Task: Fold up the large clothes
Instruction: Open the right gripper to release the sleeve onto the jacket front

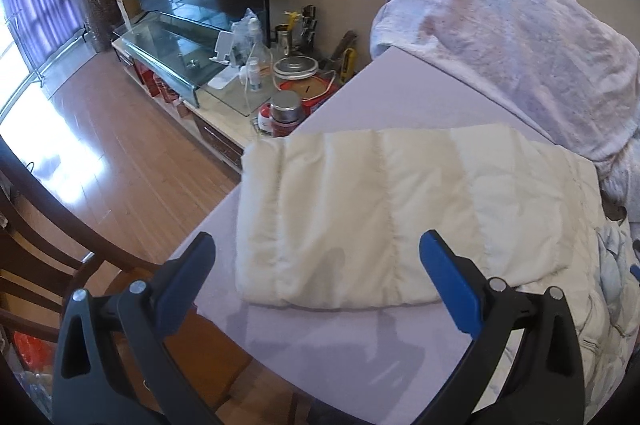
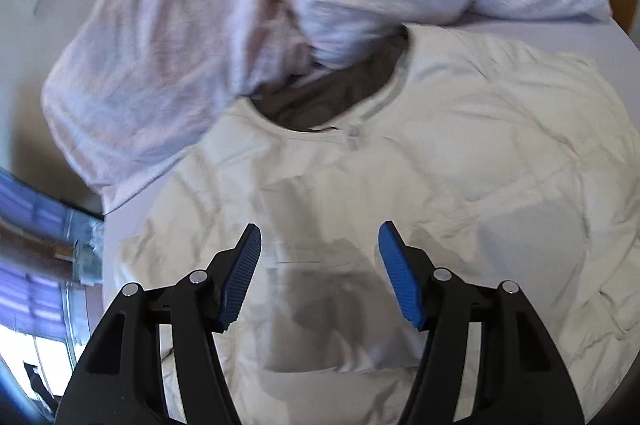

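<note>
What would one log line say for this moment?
left claw: open, empty | right claw: open, empty | cream quilted puffer jacket: flat, unheld

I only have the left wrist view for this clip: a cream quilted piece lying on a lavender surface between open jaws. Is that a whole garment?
Observer: The right wrist view shows the cream padded jacket spread flat, neckline toward the far side.
Operator: Is the right gripper holding it?
Observer: No. The right gripper hovers over the chest, jaws apart, nothing between them.
Operator: What is beyond the collar?
Observer: A crumpled pale pink-and-lilac fabric heap lies against the neckline, covering part of its edge.
</note>
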`<action>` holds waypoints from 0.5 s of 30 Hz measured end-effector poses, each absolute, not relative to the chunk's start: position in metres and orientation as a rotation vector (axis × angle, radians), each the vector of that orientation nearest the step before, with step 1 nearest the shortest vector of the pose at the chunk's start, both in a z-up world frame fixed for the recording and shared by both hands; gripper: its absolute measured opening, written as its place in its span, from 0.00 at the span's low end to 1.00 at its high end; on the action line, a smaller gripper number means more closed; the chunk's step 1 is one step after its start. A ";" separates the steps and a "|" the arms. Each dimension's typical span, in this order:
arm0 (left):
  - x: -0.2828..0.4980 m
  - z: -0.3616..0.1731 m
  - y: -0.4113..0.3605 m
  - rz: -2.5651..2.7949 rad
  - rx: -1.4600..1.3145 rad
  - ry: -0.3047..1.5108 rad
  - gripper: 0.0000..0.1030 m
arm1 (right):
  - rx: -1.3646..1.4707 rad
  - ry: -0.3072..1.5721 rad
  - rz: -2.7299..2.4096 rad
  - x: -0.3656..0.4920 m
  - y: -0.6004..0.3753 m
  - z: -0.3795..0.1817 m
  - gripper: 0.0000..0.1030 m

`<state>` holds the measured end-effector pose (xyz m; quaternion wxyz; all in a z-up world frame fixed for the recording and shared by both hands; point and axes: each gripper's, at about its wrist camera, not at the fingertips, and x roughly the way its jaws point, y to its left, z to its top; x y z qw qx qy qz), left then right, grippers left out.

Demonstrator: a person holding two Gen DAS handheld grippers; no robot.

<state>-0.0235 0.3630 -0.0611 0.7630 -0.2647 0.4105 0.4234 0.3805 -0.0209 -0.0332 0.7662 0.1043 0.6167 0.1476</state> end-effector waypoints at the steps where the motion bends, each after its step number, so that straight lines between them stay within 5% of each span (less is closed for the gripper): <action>1: -0.024 -0.062 0.364 0.925 -0.573 0.898 0.98 | 0.208 1.364 0.322 0.379 -0.018 -0.040 0.60; 15: -0.035 -0.081 0.395 0.938 -0.642 0.930 0.98 | -0.057 1.400 0.346 0.356 0.025 -0.081 0.60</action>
